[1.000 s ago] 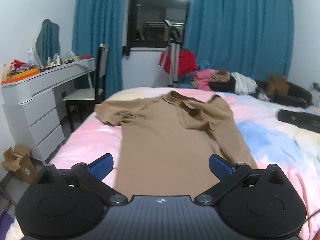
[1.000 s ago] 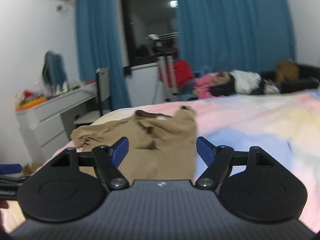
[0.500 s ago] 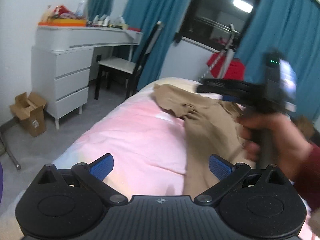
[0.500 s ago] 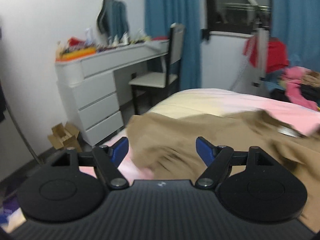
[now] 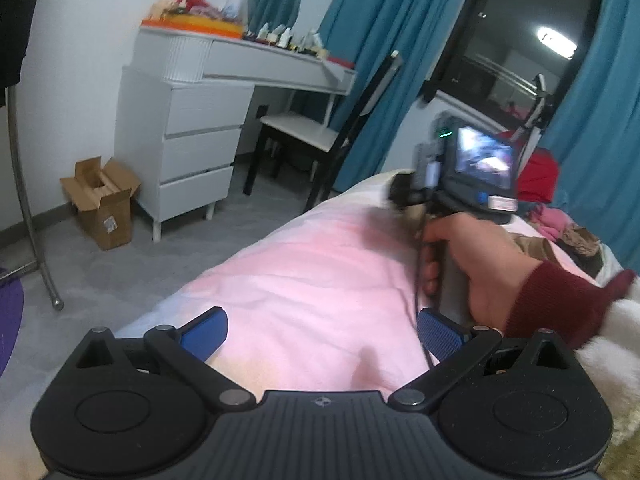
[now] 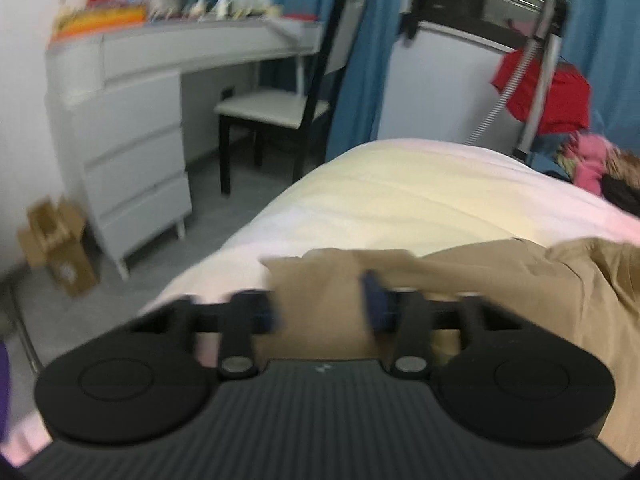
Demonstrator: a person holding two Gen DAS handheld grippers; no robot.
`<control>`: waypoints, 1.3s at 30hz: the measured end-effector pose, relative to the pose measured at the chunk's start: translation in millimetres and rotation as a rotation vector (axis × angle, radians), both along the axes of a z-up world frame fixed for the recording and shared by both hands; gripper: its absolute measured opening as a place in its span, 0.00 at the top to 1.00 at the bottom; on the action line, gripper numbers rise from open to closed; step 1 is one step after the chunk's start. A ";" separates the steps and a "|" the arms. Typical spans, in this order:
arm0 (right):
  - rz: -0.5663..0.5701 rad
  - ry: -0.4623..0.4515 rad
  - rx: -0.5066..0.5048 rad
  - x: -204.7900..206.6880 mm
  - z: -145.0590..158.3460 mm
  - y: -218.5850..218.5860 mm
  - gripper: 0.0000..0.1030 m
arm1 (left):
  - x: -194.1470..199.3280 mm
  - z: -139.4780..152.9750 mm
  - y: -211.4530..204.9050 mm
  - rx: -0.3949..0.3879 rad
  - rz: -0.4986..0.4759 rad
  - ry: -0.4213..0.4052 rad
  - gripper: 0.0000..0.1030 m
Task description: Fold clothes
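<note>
A: We start with the bed (image 5: pixel 320 280), its pink and cream cover filling the middle of both views, and the tan shirt (image 6: pixel 520 292) lying along its near edge in the right wrist view.

B: Our right hand (image 5: pixel 480 268), in a dark red sleeve (image 5: pixel 560 304), grips the handle and tips the right gripper (image 6: pixel 320 304) down over the edge of that shirt. In the left wrist view it sits beyond the left gripper.

A: Its jaws have just been closing. They show blurred, with tan cloth between the blue pads, and we cannot tell whether the pads already press it.

B: Our left gripper (image 5: pixel 320 336) tilts down over bare pink cover, its jaws spread wide with nothing in them.

A: Beyond the bed we see a white dresser (image 5: pixel 188 140) with drawers, a dark chair (image 5: pixel 320 132) with a pale seat, teal curtains (image 5: pixel 380 20) and a dark window (image 5: pixel 520 32).

B: A cardboard box (image 5: pixel 104 200) stands on the grey floor just beside the dresser.
</note>
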State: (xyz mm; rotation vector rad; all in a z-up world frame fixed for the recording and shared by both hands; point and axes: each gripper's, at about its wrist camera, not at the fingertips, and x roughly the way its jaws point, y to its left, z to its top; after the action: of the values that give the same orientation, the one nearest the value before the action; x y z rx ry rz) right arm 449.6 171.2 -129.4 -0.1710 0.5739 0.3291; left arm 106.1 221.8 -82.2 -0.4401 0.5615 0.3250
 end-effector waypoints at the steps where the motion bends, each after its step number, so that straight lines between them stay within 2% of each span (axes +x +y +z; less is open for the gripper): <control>1: -0.011 0.004 0.037 -1.5 5.1 -10.8 0.90 | 1.8 -1.4 -1.3 0.001 -0.001 0.005 0.02; 5: -0.036 -0.032 0.174 -7.7 44.5 -60.4 0.91 | 5.2 -1.1 -14.1 0.053 -0.036 0.019 0.02; 7: -0.051 -0.058 0.222 -8.7 68.0 -90.4 0.91 | 2.3 0.2 -26.2 0.052 -0.048 0.012 0.02; 11: -0.100 -0.107 0.335 -14.4 109.7 -168.1 0.91 | -1.3 5.3 -42.1 0.054 -0.103 -0.021 0.02; 13: -0.140 -0.109 0.383 -14.2 115.9 -207.9 0.91 | -2.3 7.5 -51.2 0.064 -0.139 -0.039 0.02; 17: -0.241 -0.099 0.445 -17.7 102.4 -280.8 0.91 | -1.3 7.7 -68.9 0.068 -0.216 -0.058 0.02; 20: -0.339 -0.027 0.494 -13.6 68.0 -325.2 0.91 | 0.6 2.3 -82.3 0.076 -0.265 -0.050 0.02; 24: -0.423 0.062 0.560 -8.3 20.5 -357.5 0.89 | 5.8 -9.7 -96.3 0.108 -0.307 -0.018 0.02; 26: -0.438 0.094 0.612 -7.1 8.5 -363.7 0.88 | 10.6 -16.1 -101.8 0.120 -0.329 -0.001 0.02; 28: -0.446 0.115 0.653 -8.1 2.1 -367.9 0.80 | 15.0 -19.6 -105.1 0.134 -0.346 0.008 0.02; 30: -0.439 0.097 0.638 -15.8 8.1 -368.6 0.42 | 19.1 -20.5 -105.2 0.145 -0.358 0.009 0.02; 31: -0.427 0.080 0.623 -22.6 14.8 -367.6 0.36 | 21.2 -21.0 -105.3 0.150 -0.363 0.010 0.02; 35: -0.350 0.005 0.547 -68.3 51.3 -364.2 0.34 | 20.0 -18.0 -108.6 0.167 -0.385 -0.006 0.03; 39: -0.275 -0.036 0.488 -136.5 83.0 -359.6 0.34 | 4.0 -1.8 -117.2 0.219 -0.384 -0.078 0.04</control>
State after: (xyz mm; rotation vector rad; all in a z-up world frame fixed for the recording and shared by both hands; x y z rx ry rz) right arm 313.1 -188.4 -46.4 0.3696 0.4599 0.1903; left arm 110.1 104.6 -84.0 -0.1274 0.5158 -0.0003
